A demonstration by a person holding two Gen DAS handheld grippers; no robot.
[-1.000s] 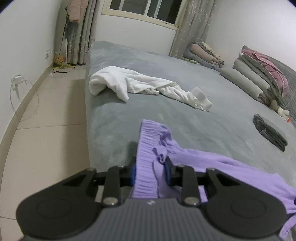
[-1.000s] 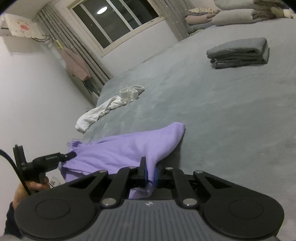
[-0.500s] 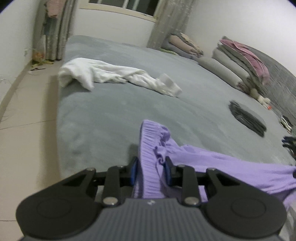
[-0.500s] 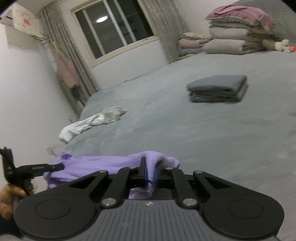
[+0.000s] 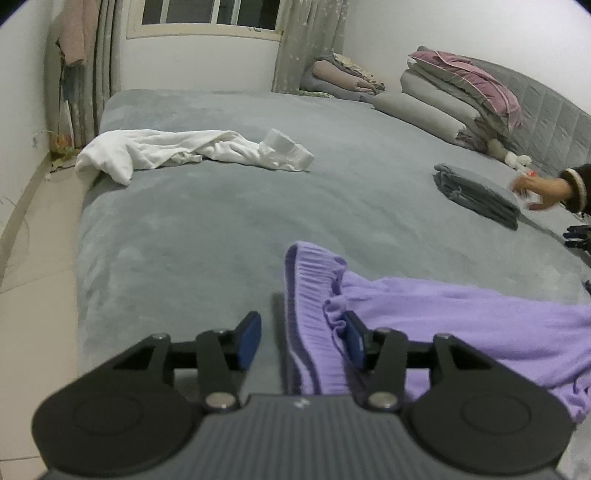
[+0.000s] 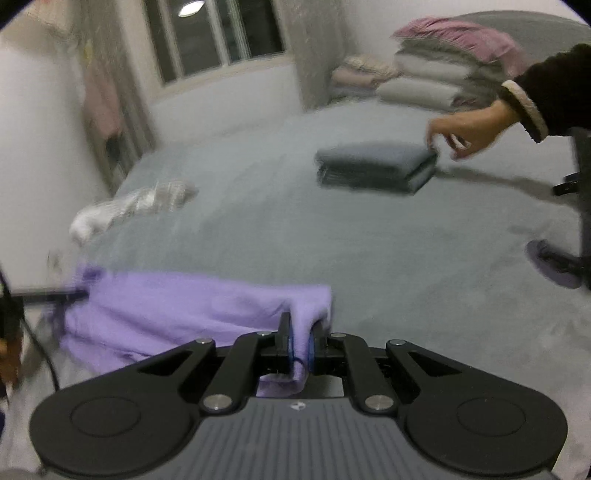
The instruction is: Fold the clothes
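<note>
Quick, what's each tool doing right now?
Left tool: jaws opening, purple garment's waistband between them, no longer clamped.
Right tool: shut on the purple garment.

Dim, cool indoor light fills both fisheye views, with a ceiling lamp mirrored in the dark window (image 6: pixel 218 33). The left wrist view is fairly sharp, its walls bowed and its corners blacked out. The right wrist view is smeared by motion blur, worst on the white garment (image 6: pixel 129 206) and the stacked bedding (image 6: pixel 443 70). A reaching hand (image 6: pixel 469 129) throws a soft shadow across the grey bed (image 6: pixel 295 229).
</note>
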